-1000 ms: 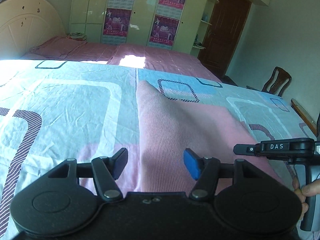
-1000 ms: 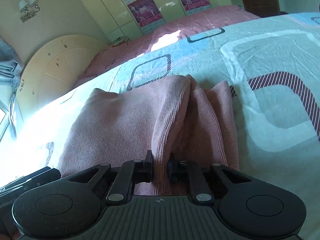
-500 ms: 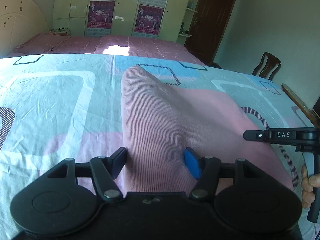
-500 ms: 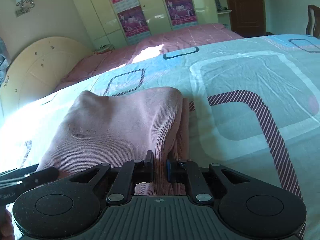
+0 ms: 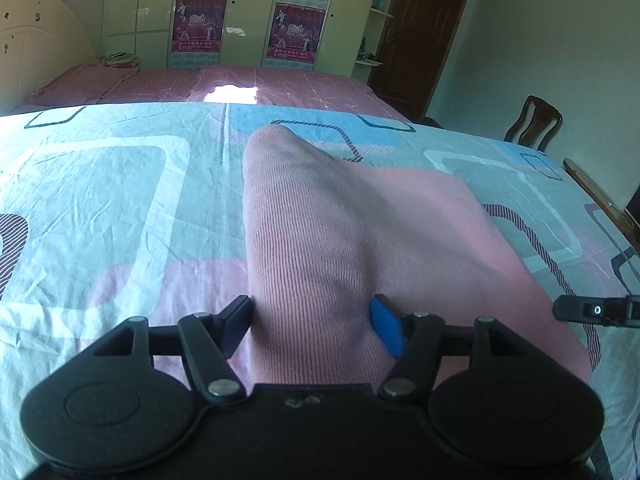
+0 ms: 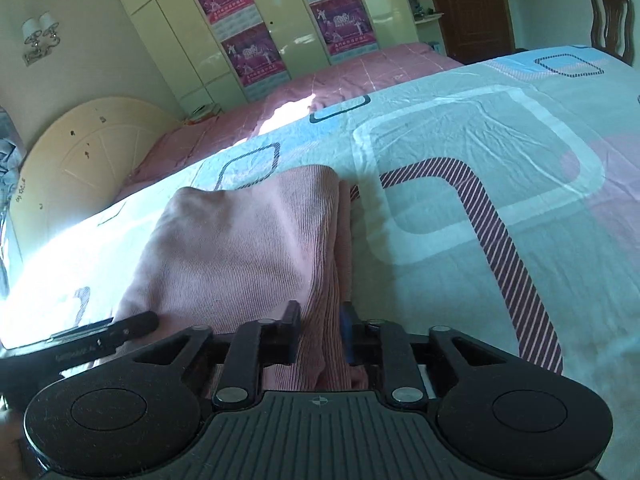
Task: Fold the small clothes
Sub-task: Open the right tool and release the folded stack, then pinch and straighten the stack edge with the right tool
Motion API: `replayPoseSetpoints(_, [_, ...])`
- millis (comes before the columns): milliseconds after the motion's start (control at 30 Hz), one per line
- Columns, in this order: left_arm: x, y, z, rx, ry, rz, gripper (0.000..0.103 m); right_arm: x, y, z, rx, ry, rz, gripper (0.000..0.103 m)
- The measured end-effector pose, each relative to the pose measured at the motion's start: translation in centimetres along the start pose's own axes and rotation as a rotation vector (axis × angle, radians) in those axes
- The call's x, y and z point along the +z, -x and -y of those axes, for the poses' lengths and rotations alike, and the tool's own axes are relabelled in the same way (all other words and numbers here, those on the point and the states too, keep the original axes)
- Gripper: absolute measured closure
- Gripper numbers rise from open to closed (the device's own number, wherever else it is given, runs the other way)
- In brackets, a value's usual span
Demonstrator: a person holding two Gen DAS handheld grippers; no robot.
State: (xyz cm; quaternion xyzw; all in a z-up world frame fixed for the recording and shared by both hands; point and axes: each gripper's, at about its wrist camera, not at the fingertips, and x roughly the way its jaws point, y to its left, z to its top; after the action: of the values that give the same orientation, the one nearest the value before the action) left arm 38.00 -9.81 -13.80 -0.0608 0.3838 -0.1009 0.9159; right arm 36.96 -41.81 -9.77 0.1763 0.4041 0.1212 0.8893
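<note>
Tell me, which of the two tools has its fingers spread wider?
The left tool: a wide band of pink knit garment fills its gap, while the right tool pinches a narrow bunch.

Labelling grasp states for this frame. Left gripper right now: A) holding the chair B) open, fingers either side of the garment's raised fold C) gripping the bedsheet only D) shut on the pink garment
B: in the left wrist view the left gripper stands wide open, its fingers set on either side of the raised fold of the pink garment, not pinching it.
</note>
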Motion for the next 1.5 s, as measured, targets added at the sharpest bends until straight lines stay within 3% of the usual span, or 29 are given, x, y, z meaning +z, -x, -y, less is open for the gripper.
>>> replayPoseSetpoints(33, [0.0, 0.0, 0.0, 0.0, 0.003, -0.002, 0.038, -0.4, 0.4, -0.1, 0.004, 0.001, 0.003, 0.05])
replayPoseSetpoints(167, [0.0, 0.0, 0.2, 0.004, 0.0, -0.002, 0.038, -2.3, 1.3, -1.2, -0.01, 0.058, -0.011, 0.05])
replayPoseSetpoints(267, [0.0, 0.0, 0.2, 0.006, 0.002, -0.003, 0.038, -3.6, 0.5, -1.1, -0.012, 0.054, -0.067, 0.051])
replayPoseSetpoints(400, [0.0, 0.0, 0.2, 0.009, 0.001, -0.004, 0.038, -4.2, -0.3, -1.1, -0.044, 0.052, -0.082, 0.077])
replayPoseSetpoints(533, [0.0, 0.0, 0.2, 0.009, 0.003, -0.005, 0.037, -4.0, -0.4, -2.1, -0.064, 0.127, -0.085, 0.089])
replayPoseSetpoints(733, [0.0, 0.2, 0.6, 0.01, 0.004, -0.005, 0.037, -3.3, 1.8, -2.9, -0.125, 0.235, 0.02, 0.094])
replayPoseSetpoints(833, [-0.4, 0.1, 0.9, 0.015, -0.002, -0.002, 0.036, -4.7, -0.7, -0.8, -0.145, 0.164, -0.093, 0.095])
replayPoseSetpoints(867, [-0.5, 0.1, 1.0, 0.018, -0.008, 0.0, 0.036, -4.8, -0.7, -0.7, -0.135, 0.153, -0.086, 0.095])
replayPoseSetpoints(1100, [0.3, 1.1, 0.5, 0.001, 0.004, -0.007, 0.035, -2.6, 2.2, -0.7, -0.074, 0.08, -0.014, 0.091])
replayPoseSetpoints(1167, [0.7, 1.8, 0.4, -0.002, -0.001, 0.014, 0.035, -1.4, 2.4, -0.7, -0.058, 0.053, 0.009, 0.074])
replayPoseSetpoints(1200, [1.0, 2.1, 0.3, -0.005, 0.001, 0.028, 0.035, -0.8, 2.4, -0.6, -0.049, 0.038, 0.019, 0.056])
replayPoseSetpoints(1233, [1.4, 2.4, 0.2, -0.007, 0.006, 0.04, 0.035, 0.0, 2.1, -0.6, -0.041, 0.023, 0.032, 0.051])
replayPoseSetpoints(1500, [5.0, -0.3, -0.7, 0.027, 0.019, 0.054, 0.036, 5.3, -4.0, -0.9, -0.012, -0.046, 0.015, 0.052])
